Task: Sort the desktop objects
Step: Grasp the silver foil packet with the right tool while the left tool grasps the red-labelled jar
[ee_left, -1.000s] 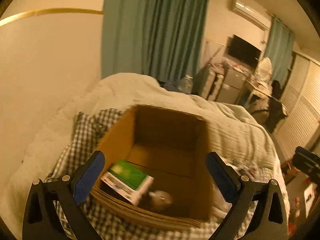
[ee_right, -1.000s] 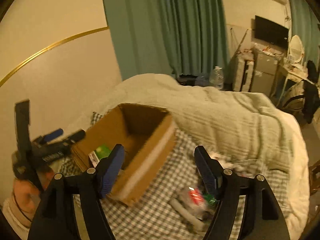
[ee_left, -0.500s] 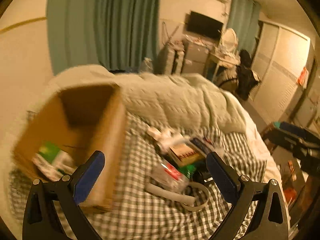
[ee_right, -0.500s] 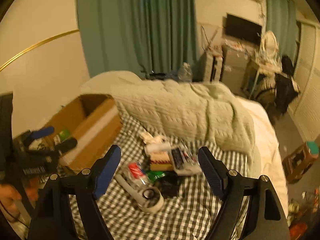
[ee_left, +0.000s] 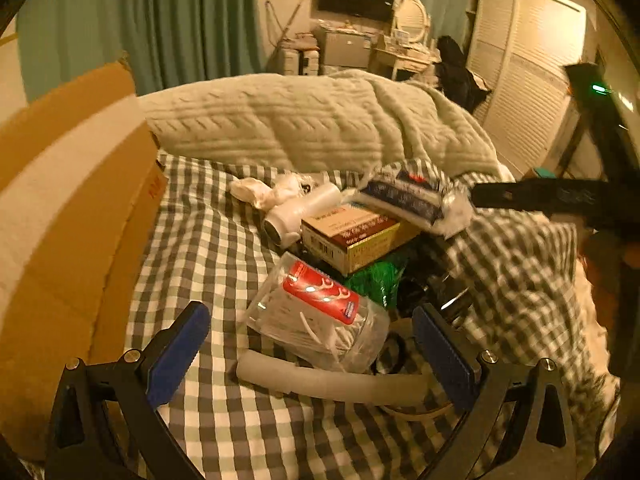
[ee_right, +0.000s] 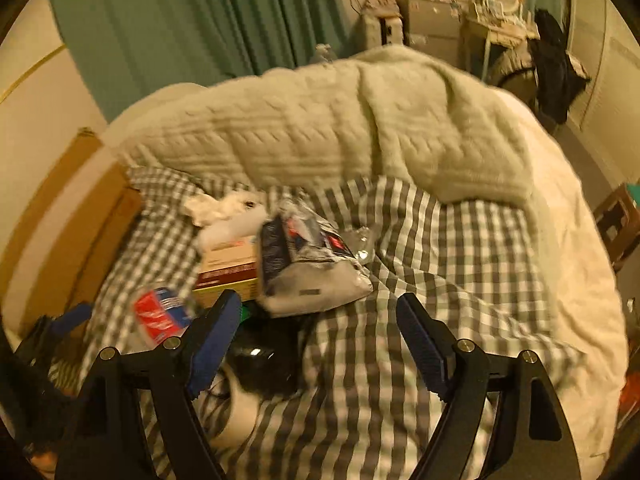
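Most of the sorting looks left to do: a pile of loose things lies on the checked cloth, just beside the cardboard box at the left, and the box's inside is out of sight in both views, so what is already in it cannot be told. In the pile, a clear floss bag with a red label lies nearest the left gripper; its long axis runs from near-right to far-left, label end away from the camera. A grey tube lies crosswise in front of that bag, bent, with its long axis roughly left to right. Behind them a red-and-gold carton lies flat with one corner toward the camera, its long side running up to the right, and a white roll touches it, open end pointing near-left. A blue-and-white pack leans on the carton's far side, long axis slanting from high left to low right in the left view. Both tongs stand wide apart with nothing between the pads: the left gripper frames the floss bag without touching it, and the right gripper hangs over bare cloth, just right of the pack. The next pick is probably the floss bag.
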